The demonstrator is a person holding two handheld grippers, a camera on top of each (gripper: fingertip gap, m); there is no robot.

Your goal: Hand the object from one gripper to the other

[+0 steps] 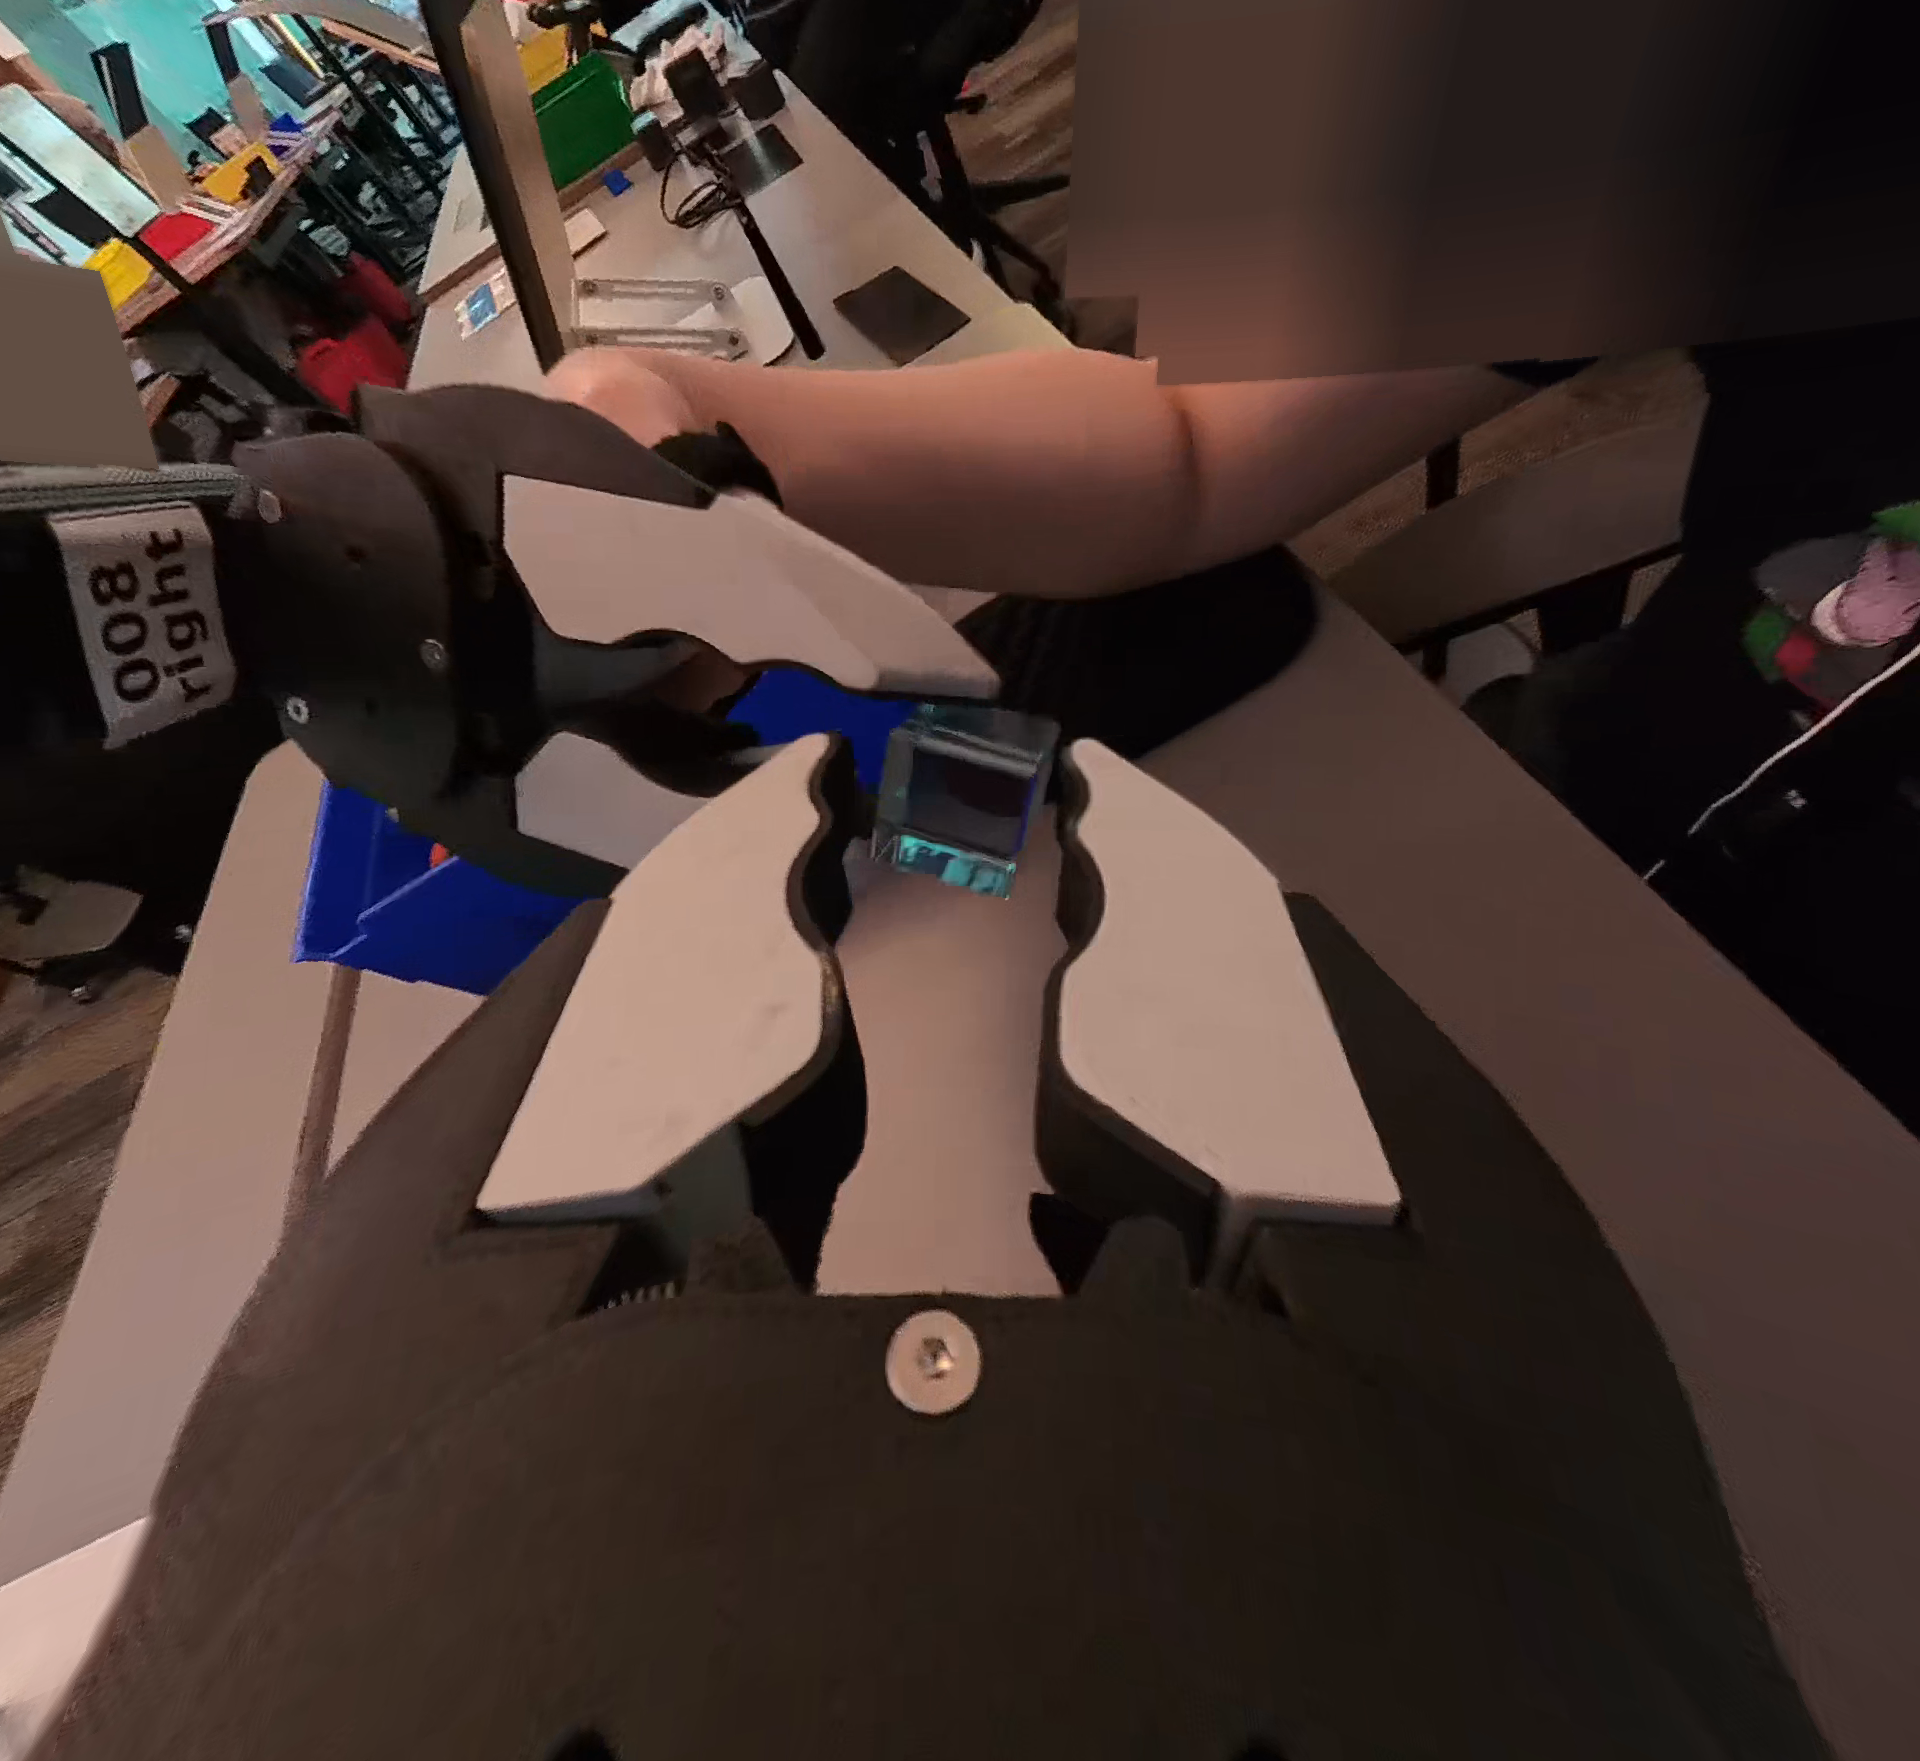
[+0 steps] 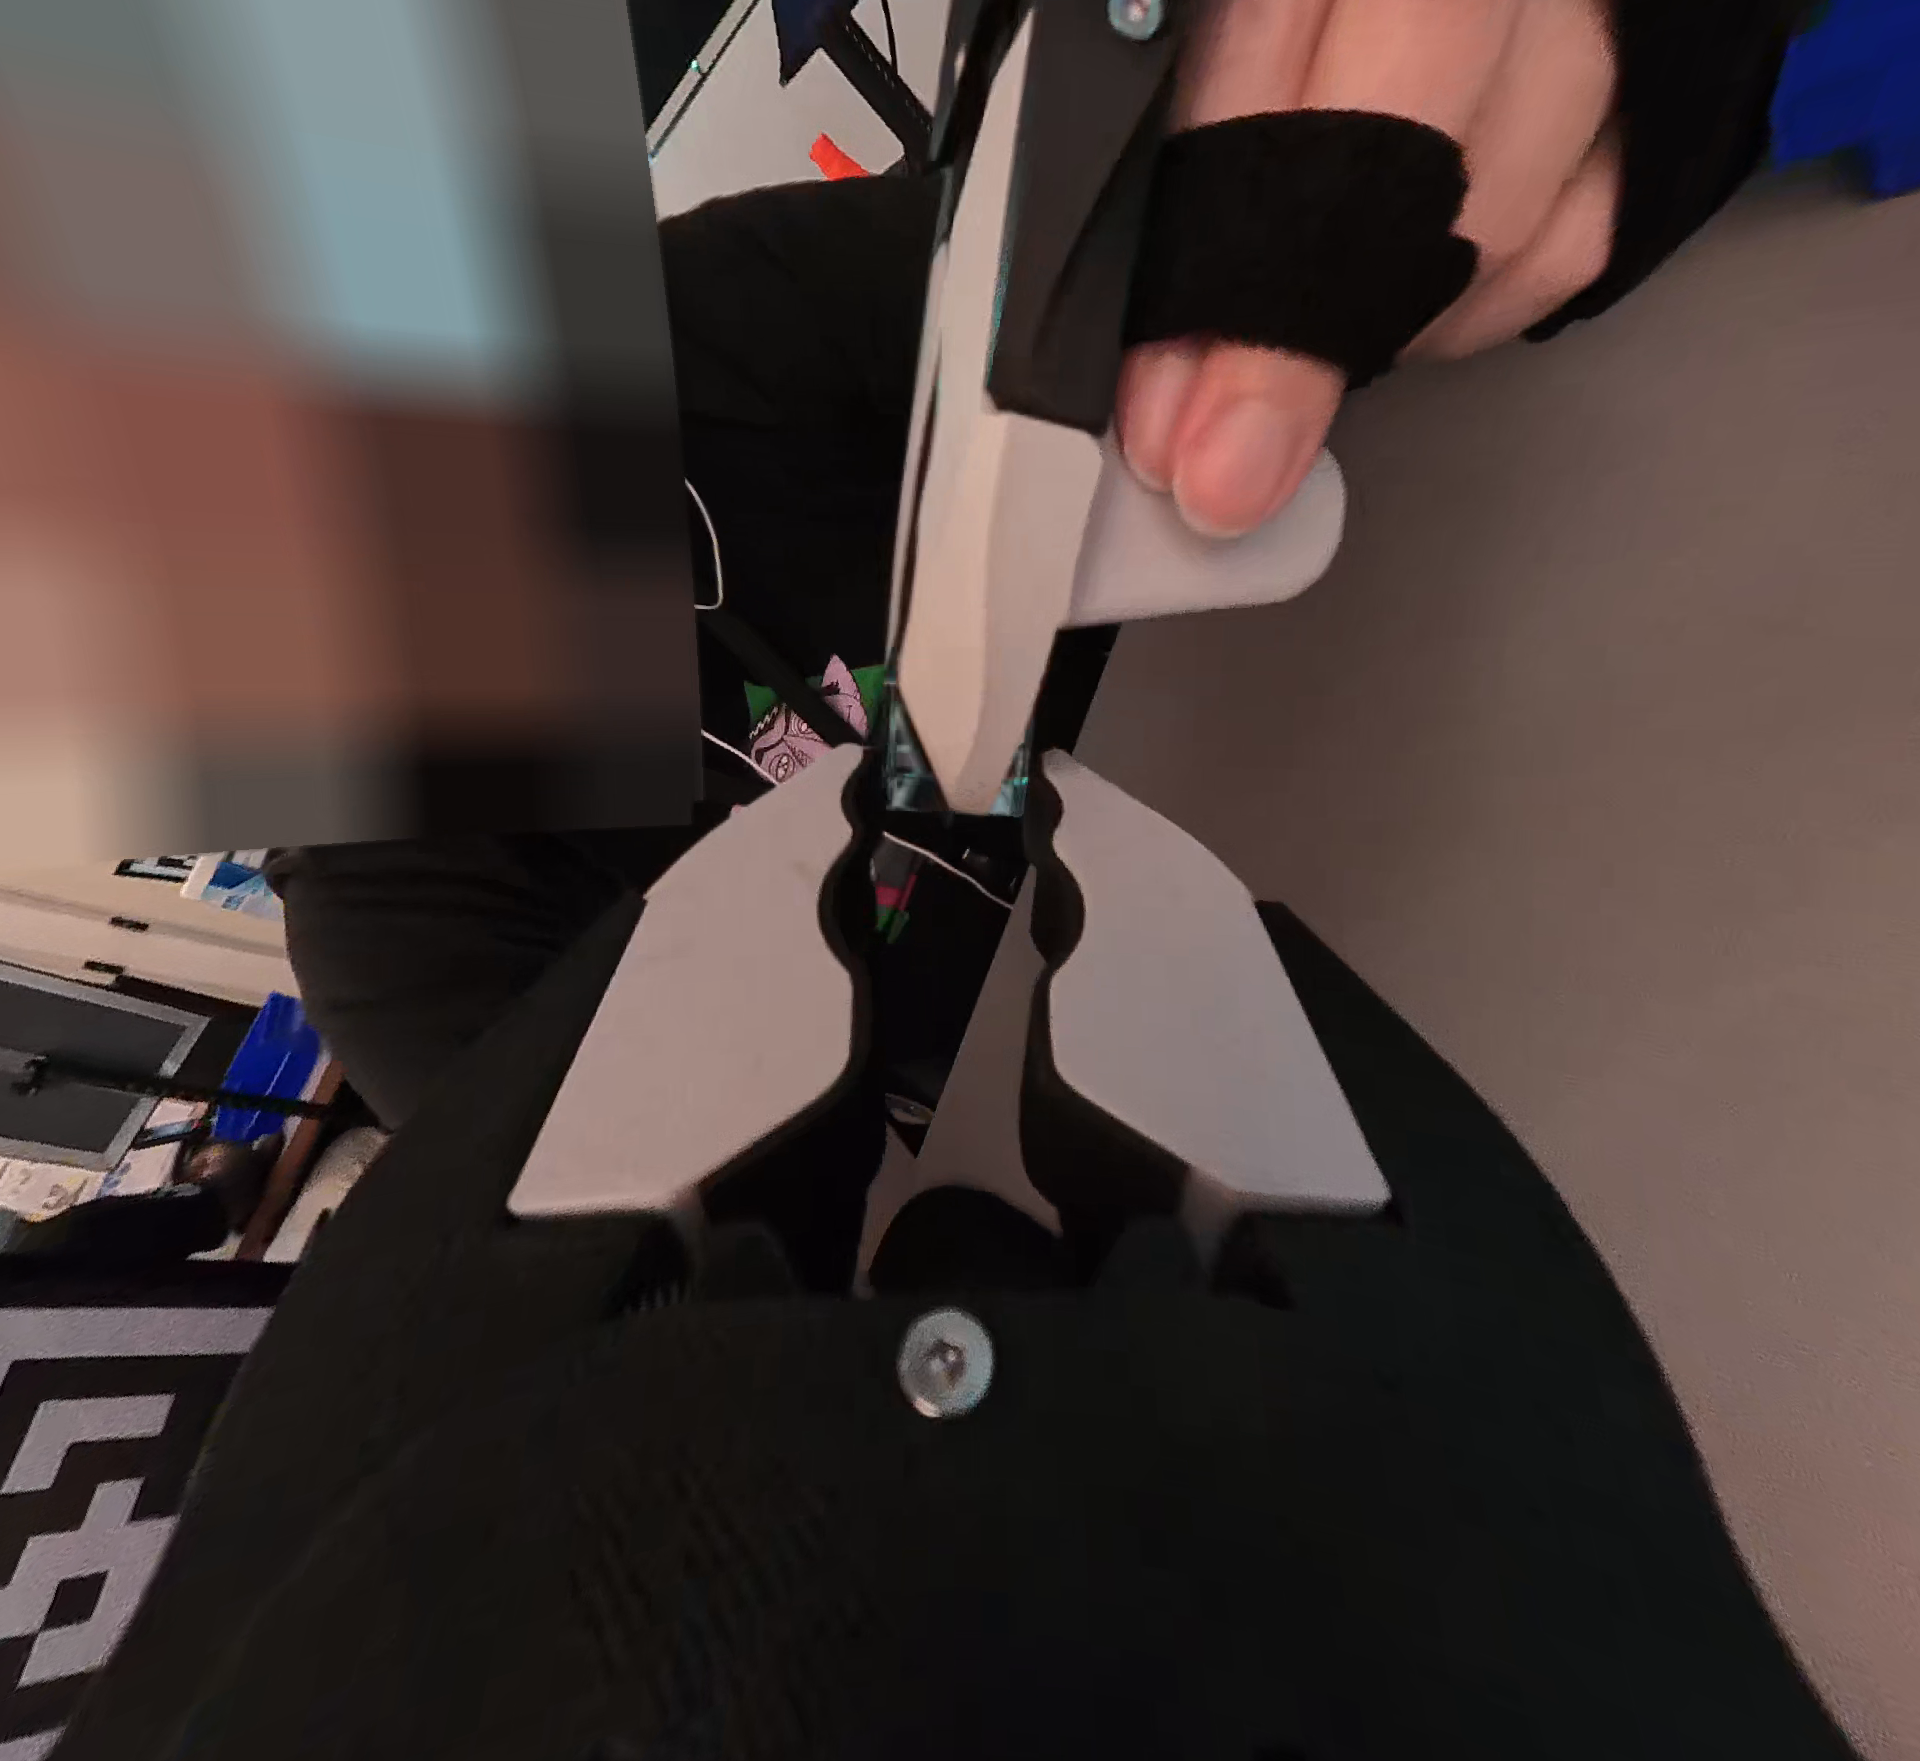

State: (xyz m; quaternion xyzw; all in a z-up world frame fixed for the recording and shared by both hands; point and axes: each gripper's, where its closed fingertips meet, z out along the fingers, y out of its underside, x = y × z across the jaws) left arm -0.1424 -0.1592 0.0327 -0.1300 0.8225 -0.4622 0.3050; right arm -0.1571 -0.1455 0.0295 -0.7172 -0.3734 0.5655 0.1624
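A small clear cube [image 1: 961, 792] with dark and teal reflections hangs in the air between both grippers. In the left wrist view my left gripper [image 1: 956, 761] straddles it. The right fingertip is against the cube and a thin gap shows at the left fingertip. My right gripper [image 1: 935, 688] reaches in from the left, its upper finger on the cube's top and its lower finger hidden. In the right wrist view my right gripper [image 2: 951, 771] is shut on the cube [image 2: 902, 766], which the left gripper's finger [image 2: 977, 568] mostly covers.
A blue bin [image 1: 416, 890] sits on the grey table [image 1: 1403, 932] under the right gripper. A person's forearm [image 1: 1039, 485] crosses above it. A dark bag [image 1: 1164, 662] lies just beyond the cube. A hand [image 2: 1403, 101] holds the left gripper. Left and right tips are no more than a few centimetres apart.
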